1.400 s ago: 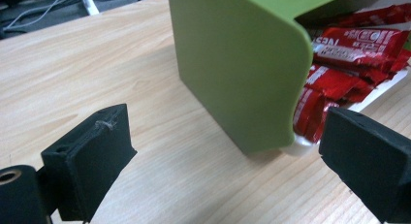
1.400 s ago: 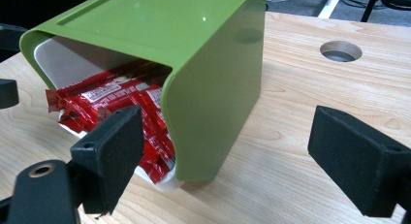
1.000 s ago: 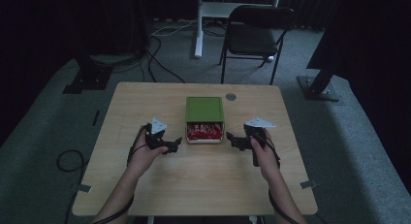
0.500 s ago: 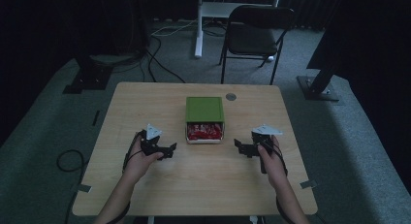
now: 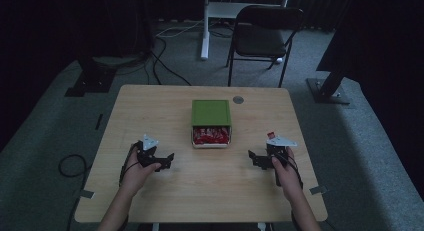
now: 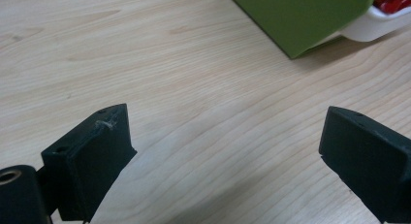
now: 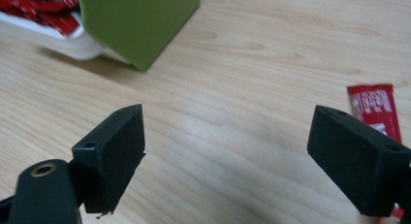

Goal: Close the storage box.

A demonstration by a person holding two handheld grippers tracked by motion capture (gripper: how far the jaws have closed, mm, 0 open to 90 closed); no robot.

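Scene: a green box [image 5: 211,112] was set at the middle of the tabletop [image 5: 150,108], with a white tray [image 5: 211,143] of red packets [image 5: 211,135] drawn out at its near side.
Left tool: the left tool [image 5: 167,161] was held near and to the left of the tray, its jaws spread wide with nothing between them; in the left gripper view bare wood lay under the left tool [image 6: 225,151].
Right tool: the right tool [image 5: 254,158] was held near and to the right of the tray, jaws likewise wide apart and empty, as seen in the right gripper view [image 7: 228,151].
Loose packet: one packet [image 7: 375,112] lay flat on the tabletop just beside the right jaw, well apart from the tray.
Risk, packet: being thin and flat, the packet could be pushed along the wood rather than lifted if the jaws were closed too high.
Risk, tray: the tray could be slid or tipped if it were struck on approach, and packets spilled.
Risk, box: the box looked light and could be shoved off line by one-sided contact.
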